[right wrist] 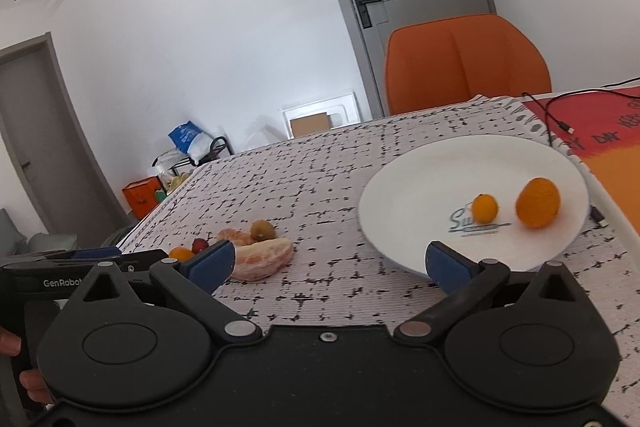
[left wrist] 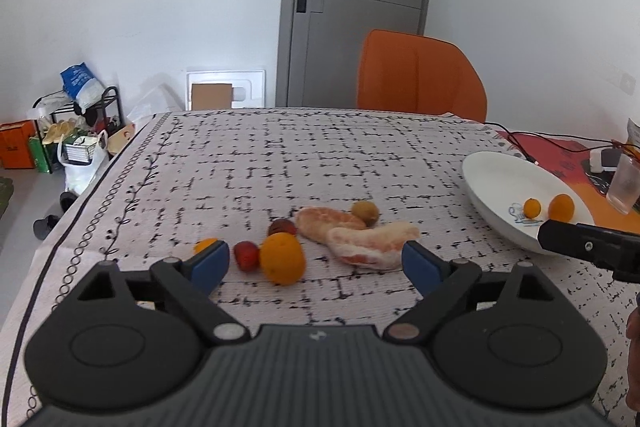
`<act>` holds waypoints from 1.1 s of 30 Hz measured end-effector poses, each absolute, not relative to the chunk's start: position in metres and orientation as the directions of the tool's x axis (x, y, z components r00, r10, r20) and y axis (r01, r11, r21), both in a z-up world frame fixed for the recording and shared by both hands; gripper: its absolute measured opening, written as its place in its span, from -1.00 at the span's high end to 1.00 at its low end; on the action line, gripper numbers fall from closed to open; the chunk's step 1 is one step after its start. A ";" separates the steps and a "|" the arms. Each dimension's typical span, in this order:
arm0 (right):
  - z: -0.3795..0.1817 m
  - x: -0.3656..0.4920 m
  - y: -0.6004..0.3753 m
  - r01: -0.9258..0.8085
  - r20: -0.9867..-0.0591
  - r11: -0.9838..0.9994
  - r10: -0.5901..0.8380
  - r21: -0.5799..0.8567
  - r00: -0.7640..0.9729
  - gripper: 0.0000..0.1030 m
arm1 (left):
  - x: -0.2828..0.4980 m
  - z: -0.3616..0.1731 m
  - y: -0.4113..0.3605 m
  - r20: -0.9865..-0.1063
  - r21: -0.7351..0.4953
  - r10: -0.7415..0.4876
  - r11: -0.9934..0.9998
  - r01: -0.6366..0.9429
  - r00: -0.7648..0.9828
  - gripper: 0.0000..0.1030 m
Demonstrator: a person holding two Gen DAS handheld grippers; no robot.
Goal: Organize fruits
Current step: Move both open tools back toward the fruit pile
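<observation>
The left tongs stand released with nothing between their blue pads, just behind a large orange citrus fruit on the patterned cloth-covered table. The right tongs gape empty before a white round plate bearing two orange fruits. Peeled pale citrus segments lie left of the plate.

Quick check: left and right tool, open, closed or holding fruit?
Left tool: open, holding nothing.
Right tool: open, holding nothing.
</observation>
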State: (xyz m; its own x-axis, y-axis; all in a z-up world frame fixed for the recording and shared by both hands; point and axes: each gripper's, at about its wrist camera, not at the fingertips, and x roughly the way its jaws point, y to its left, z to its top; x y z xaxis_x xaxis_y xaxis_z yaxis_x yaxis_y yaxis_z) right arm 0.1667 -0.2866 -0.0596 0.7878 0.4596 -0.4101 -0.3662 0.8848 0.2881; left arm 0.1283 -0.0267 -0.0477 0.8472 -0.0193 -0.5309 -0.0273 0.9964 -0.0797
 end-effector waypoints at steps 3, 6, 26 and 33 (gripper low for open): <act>-0.061 0.168 -0.279 -0.380 -0.413 0.879 0.472 0.287 0.779 -1.00 | 0.127 -0.050 -0.019 -0.532 -0.088 -0.010 0.995 -0.043 0.847 -0.79; -0.062 0.169 -0.271 -0.395 -0.420 0.874 0.483 0.282 0.768 -1.00 | 0.127 -0.053 -0.012 -0.532 -0.092 0.002 0.994 -0.061 0.847 -0.79; -0.077 0.195 -0.226 -0.431 -0.496 0.858 0.514 0.280 0.700 -1.00 | 0.134 -0.076 0.038 -0.564 -0.167 0.044 0.972 -0.166 0.825 -0.19; -0.081 0.204 -0.206 -0.443 -0.525 0.855 0.515 0.268 0.678 -1.00 | 0.140 -0.087 0.048 -0.584 -0.189 0.034 0.966 -0.176 0.811 0.05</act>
State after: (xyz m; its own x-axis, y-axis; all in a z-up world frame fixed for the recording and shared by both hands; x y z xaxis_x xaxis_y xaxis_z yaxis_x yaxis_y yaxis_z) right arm 0.2040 -0.2065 -0.0814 0.6777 0.5154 -0.5245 -0.4430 0.8555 0.2682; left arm 0.1399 0.0483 -0.0875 0.8113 0.0338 -0.5836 -0.1765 0.9659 -0.1893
